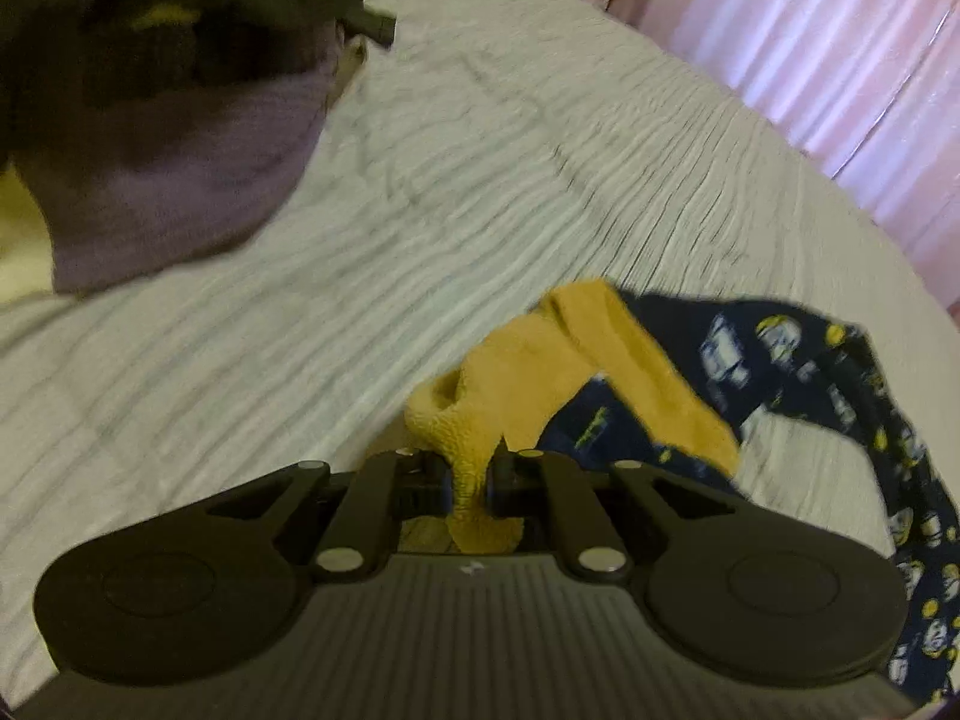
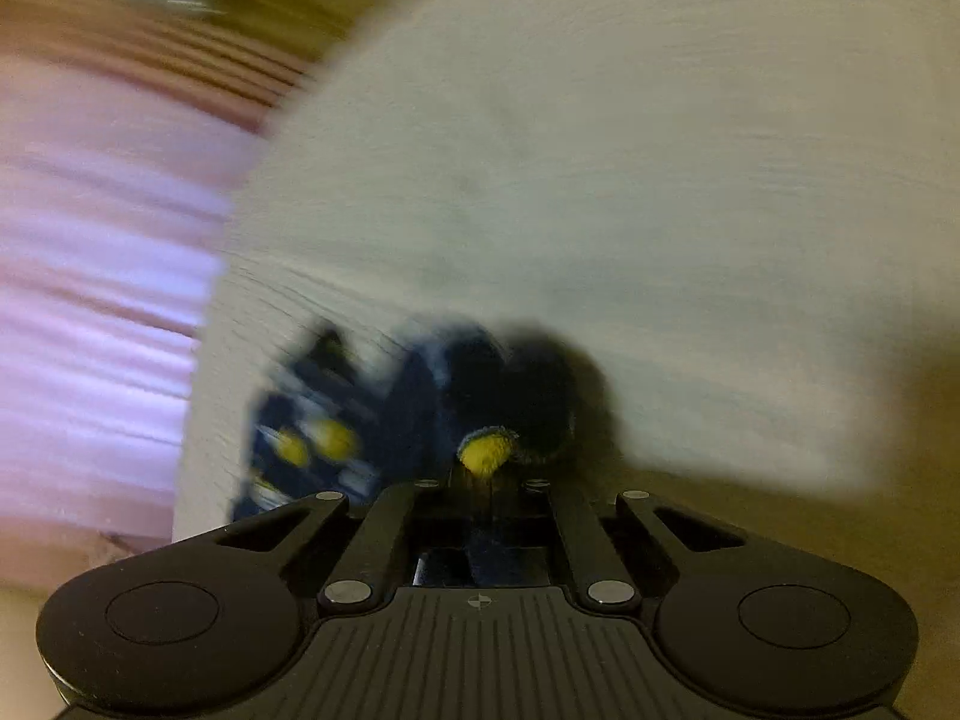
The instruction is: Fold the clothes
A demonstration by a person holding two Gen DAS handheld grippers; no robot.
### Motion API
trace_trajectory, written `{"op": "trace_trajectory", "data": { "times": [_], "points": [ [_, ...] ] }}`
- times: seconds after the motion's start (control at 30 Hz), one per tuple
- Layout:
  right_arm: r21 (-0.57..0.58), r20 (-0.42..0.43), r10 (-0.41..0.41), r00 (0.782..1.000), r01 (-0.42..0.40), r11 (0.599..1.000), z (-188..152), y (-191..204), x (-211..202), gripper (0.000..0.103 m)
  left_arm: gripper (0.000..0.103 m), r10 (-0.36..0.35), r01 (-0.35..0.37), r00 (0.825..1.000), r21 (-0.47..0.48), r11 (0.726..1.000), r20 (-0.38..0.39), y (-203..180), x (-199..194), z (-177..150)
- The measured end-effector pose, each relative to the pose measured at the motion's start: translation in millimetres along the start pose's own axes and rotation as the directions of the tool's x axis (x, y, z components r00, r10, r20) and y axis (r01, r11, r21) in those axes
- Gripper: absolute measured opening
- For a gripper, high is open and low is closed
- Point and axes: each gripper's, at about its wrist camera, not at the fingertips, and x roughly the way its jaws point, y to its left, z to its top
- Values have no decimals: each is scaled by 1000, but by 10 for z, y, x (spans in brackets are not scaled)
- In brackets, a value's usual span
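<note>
Our left gripper (image 1: 471, 474) pinches the yellow cuff (image 1: 540, 372) of the navy printed garment (image 1: 780, 360); our right gripper (image 2: 480, 480) pinches its navy cloth, near the bedspread (image 1: 420, 180) edge.

Dim, soft indoor light; heavy motion blur in the right-wrist view, fisheye-bent edges.

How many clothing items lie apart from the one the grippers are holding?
2 visible: a purple garment at the left on the bedspread, and a dark garment on top of it. More may be hidden beneath or out of frame.
</note>
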Motion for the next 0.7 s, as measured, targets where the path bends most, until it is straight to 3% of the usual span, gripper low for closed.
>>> {"op": "trace_trajectory", "data": {
  "times": [0.07,0.13,0.23,0.27,0.3,0.37,0.4,0.43,0.47,0.5,0.6,0.7],
  "points": [
    [-97,35,53,998,-50,994,99,226,-350,3,7,5,-5,999,-4,1000,32,135,-242,90],
    [-216,23,62,998,-56,975,101,403,-685,3,6,58,-58,997,-8,998,49,310,-456,118],
    [-393,-71,-39,997,9,919,-130,500,-961,3,6,205,-206,978,44,978,25,571,-611,4],
    [-448,-136,-114,984,42,893,-254,472,-945,4,6,265,-264,964,69,962,7,644,-605,-63],
    [-477,-212,-199,957,76,875,-387,387,-880,4,6,318,-315,948,88,945,-14,720,-578,-138],
    [-458,-306,-299,904,136,878,-588,131,-779,8,6,376,-371,925,83,925,-52,853,-509,-269],
    [-424,-330,-314,890,158,892,-651,1,-749,25,7,382,-377,922,79,923,-60,873,-477,-309],
    [-391,-336,-317,887,175,904,-687,-93,-734,54,7,386,-381,920,77,922,-68,887,-445,-346],
    [-358,-321,-307,896,185,915,-692,-145,-739,67,7,389,-384,918,74,920,-75,901,-414,-383],
    [-330,-300,-292,908,188,925,-684,-176,-743,72,7,395,-388,916,93,917,-75,883,-382,-407],
    [-237,-270,-219,937,156,959,-573,-203,-675,72,8,398,-389,914,111,914,-76,860,-337,-454],
    [-118,-252,-177,951,151,981,-401,-279,-494,72,12,390,-384,917,87,919,-80,884,-347,-485]
  ]
}}
